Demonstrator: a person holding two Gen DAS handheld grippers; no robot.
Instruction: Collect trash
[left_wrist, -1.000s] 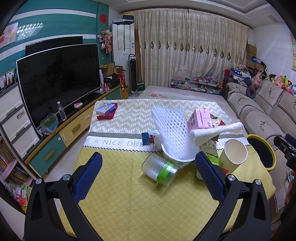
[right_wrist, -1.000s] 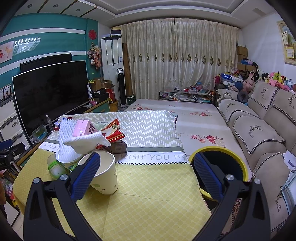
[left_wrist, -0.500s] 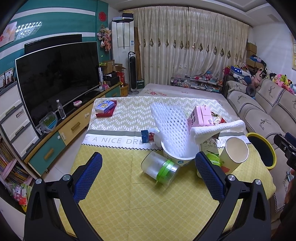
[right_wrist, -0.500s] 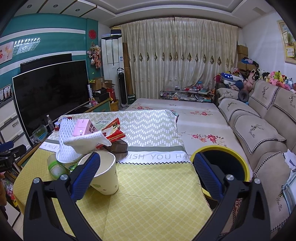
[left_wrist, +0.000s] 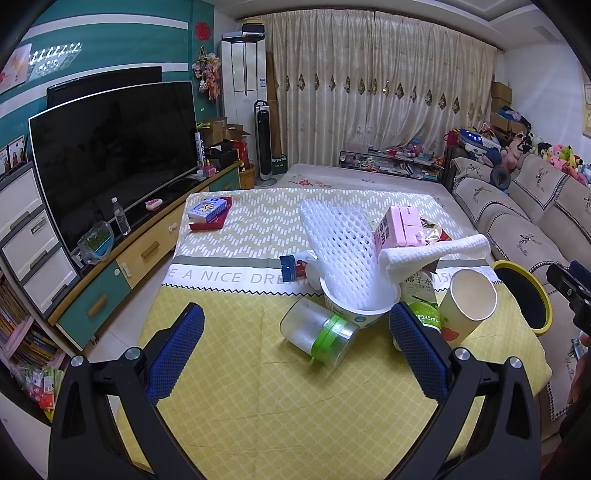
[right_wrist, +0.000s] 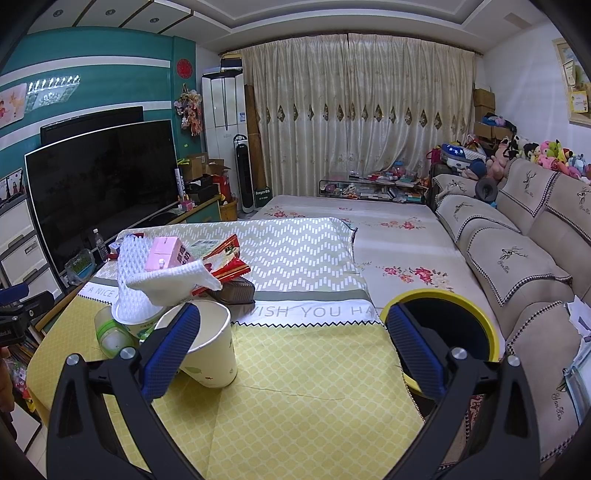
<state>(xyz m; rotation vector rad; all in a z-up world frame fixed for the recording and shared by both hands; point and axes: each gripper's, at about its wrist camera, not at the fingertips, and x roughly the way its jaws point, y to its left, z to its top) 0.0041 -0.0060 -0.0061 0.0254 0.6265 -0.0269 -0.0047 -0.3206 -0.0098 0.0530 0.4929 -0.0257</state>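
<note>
Both hand-held grippers spread, empty: left hand-held gripper (left_wrist: 295, 345), right hand-held gripper (right_wrist: 291, 349). Trash pile mid-surface; paper cup (right_wrist: 207, 347) nearest, tilted, probably unweighted. Bin (right_wrist: 443, 325) right. Pinch cup rim squarely, lift clear, carry rightward.

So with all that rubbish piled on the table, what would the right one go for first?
Probably ease the open right gripper left, onto the tilted paper cup: it is the nearest piece, free of the pile, and the yellow-rimmed bin stands just beside the table.
</note>
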